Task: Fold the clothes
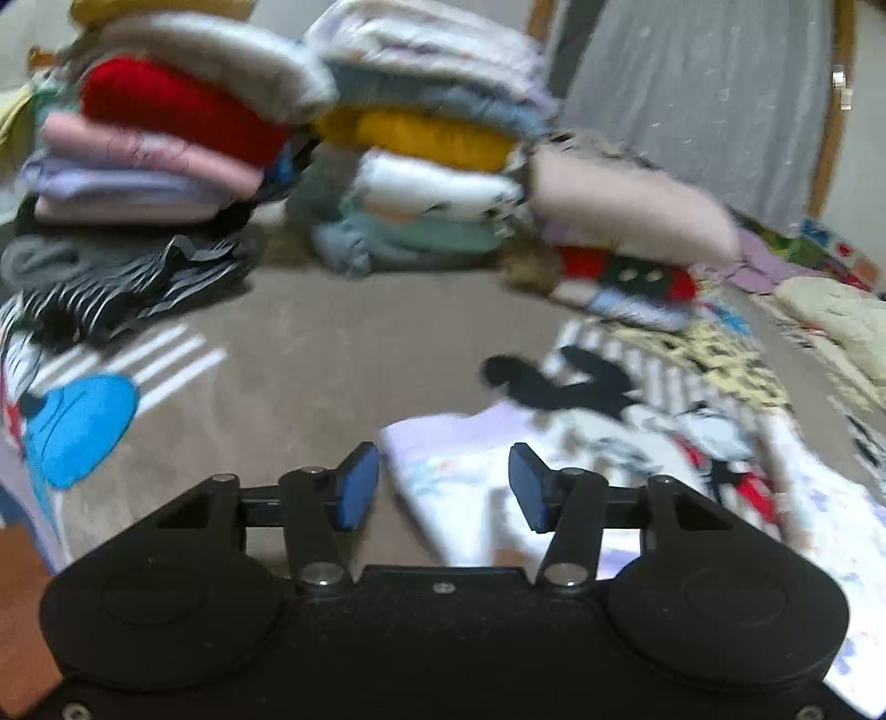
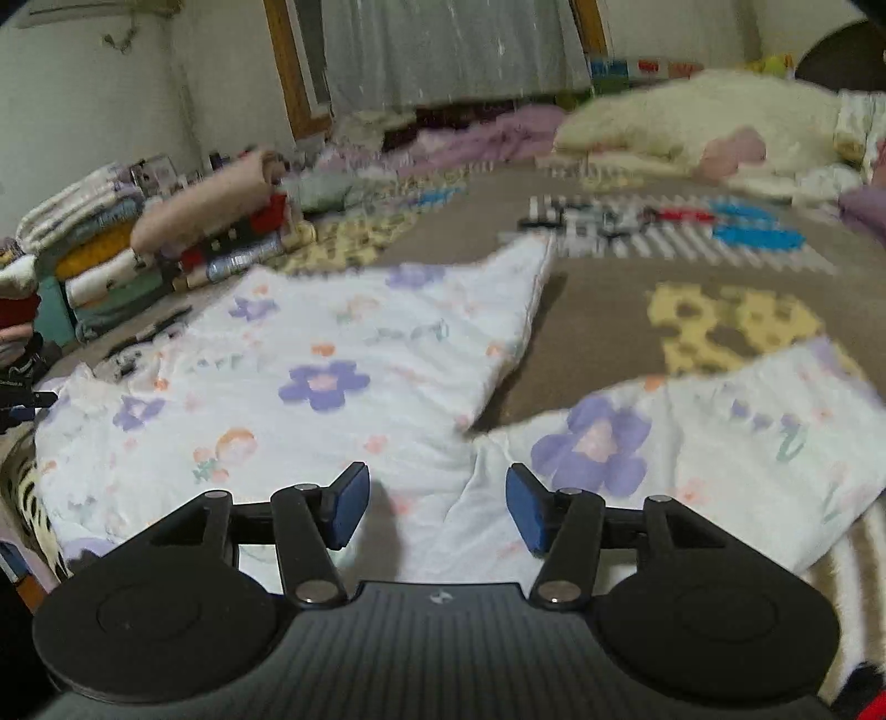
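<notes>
A white pair of trousers with purple flowers (image 2: 310,382) lies spread on the brown patterned bedspread (image 2: 598,327), its two legs pointing away from me. My right gripper (image 2: 437,507) is open and empty, just above the garment where the two legs join. In the left wrist view a corner of the same white garment (image 1: 454,482) lies under my left gripper (image 1: 444,486), which is open and empty. Both views are blurred.
Stacks of folded clothes (image 1: 183,127) (image 1: 421,166) stand at the far side of the bed, also visible at the left of the right wrist view (image 2: 111,243). A cream blanket (image 2: 698,127) and purple bedding (image 2: 498,133) lie at the far right. A curtain (image 2: 443,50) hangs behind.
</notes>
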The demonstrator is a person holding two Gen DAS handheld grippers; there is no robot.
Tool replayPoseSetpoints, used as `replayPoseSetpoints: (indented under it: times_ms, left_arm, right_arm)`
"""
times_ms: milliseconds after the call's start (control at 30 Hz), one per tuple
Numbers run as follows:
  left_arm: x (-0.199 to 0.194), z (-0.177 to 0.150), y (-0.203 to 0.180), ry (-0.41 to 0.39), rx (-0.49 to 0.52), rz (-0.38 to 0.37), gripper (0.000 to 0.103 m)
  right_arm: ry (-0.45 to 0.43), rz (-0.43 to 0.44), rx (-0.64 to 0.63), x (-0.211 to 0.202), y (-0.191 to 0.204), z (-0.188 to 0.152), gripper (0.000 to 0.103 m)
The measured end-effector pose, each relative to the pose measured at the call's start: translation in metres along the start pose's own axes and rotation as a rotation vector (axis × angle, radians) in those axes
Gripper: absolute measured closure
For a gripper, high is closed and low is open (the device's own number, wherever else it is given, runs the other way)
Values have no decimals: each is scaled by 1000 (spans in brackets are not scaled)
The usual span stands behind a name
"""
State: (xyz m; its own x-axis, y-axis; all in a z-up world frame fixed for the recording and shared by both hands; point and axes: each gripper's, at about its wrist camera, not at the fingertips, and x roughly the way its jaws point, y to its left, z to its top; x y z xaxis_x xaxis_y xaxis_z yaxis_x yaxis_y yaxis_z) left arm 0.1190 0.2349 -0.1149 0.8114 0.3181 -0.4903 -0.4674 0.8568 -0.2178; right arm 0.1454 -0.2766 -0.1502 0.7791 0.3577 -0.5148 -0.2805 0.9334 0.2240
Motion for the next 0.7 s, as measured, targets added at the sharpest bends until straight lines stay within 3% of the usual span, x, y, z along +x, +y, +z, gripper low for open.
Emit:
replayPoseSetpoints:
  times_ms: [167, 267, 433, 533, 600, 700]
  left_arm:
    - [-22, -9, -52, -26, 131, -220, 54]
    - [-29, -22, -92, -12, 232, -352, 72]
    - [-22, -37, -142, 7, 330, -502, 76]
    - [0, -41, -157, 48, 343, -543, 76]
    - [25, -48, -168, 179, 374, -485, 76]
    - [41, -48, -163, 260, 348, -436, 73]
  right_arm:
    - [-107, -66, 72, -26, -23, 4, 47]
    - [-145, -136, 163, -34, -46, 2, 47]
    - [-195, -247, 285, -43, -75, -3, 47]
    - [-223, -295, 337, -47, -86, -7, 47]
    - [-221, -314, 357, -46, -92, -10, 44]
    - [-213, -338, 374, -46, -99, -13, 40]
